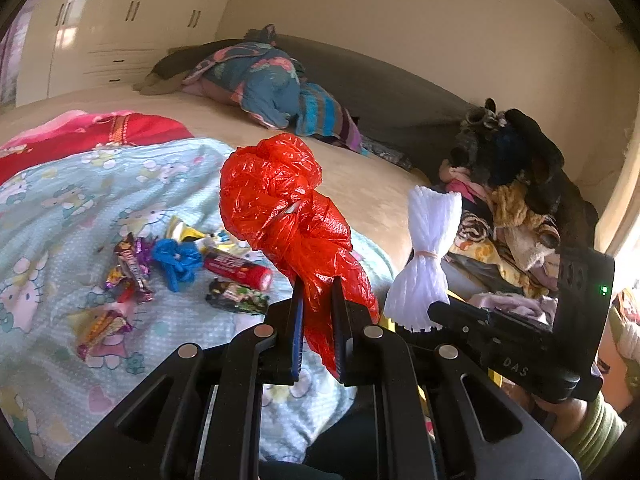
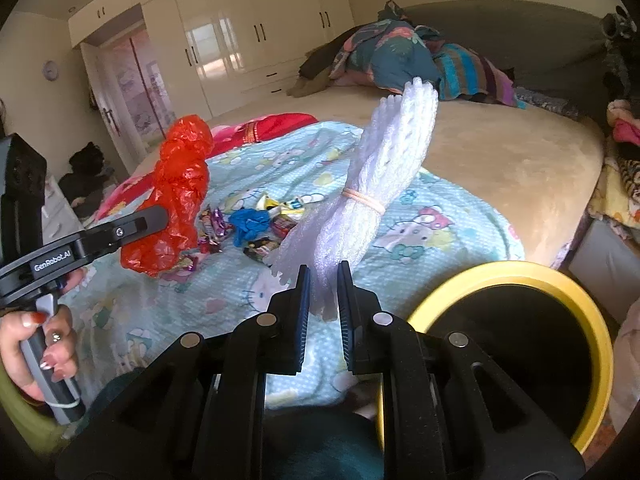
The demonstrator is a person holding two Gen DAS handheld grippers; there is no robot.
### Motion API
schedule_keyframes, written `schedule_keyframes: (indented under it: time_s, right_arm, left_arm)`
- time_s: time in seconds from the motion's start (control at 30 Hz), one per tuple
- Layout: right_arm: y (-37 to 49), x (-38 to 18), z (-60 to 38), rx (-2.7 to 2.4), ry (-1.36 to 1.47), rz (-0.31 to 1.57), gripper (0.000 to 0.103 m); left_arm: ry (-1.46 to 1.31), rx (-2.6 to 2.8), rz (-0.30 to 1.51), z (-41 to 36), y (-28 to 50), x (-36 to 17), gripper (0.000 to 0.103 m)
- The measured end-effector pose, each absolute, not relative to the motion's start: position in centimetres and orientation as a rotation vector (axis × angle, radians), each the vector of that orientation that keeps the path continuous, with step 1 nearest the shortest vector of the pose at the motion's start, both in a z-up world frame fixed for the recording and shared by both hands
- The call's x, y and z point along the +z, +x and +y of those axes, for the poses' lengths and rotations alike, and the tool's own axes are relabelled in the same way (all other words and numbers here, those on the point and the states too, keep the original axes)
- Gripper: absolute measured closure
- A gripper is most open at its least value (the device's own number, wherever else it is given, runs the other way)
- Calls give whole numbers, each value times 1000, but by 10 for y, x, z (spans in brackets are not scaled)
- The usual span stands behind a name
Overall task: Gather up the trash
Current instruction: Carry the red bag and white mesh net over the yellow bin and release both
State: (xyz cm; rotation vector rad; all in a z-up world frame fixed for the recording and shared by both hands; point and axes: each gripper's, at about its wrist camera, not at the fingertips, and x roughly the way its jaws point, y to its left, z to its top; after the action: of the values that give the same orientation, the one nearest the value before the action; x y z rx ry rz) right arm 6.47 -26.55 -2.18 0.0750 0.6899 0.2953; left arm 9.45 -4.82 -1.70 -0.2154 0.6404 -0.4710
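My left gripper (image 1: 317,292) is shut on a crumpled red plastic bag (image 1: 288,208) and holds it above the bed; the bag also shows in the right wrist view (image 2: 176,196). My right gripper (image 2: 323,280) is shut on a white foam net bundle (image 2: 372,188) tied with an elastic band, also in the left wrist view (image 1: 424,256). Several candy wrappers (image 1: 132,268), a blue glove (image 1: 176,260) and a red tube (image 1: 238,269) lie on the light blue Hello Kitty blanket (image 1: 60,208).
A yellow-rimmed bin (image 2: 516,272) stands open at the right, below the right gripper. Piled clothes (image 1: 520,208) lie on the right side of the bed. Folded blankets (image 1: 264,84) lie at the far end. Wardrobes (image 2: 248,40) line the far wall.
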Motion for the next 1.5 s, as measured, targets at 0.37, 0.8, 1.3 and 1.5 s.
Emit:
schedule_keyframes:
  time_s: [0.37, 0.8, 1.3, 1.5]
  right_arm:
    - [50, -26, -308, 206, 38, 723, 94]
    - [28, -45, -351, 135, 50, 777, 94]
    - [26, -63, -387, 84, 73, 828, 93]
    - [27, -73, -392, 88, 55, 867, 93]
  left_arm:
    - [-153, -551, 640, -91, 85, -14, 91]
    - [-62, -644, 648, -141, 74, -18, 91]
    - [46, -701, 709, -190, 69, -41, 91]
    - [82, -729, 760, -208, 73, -57, 91]
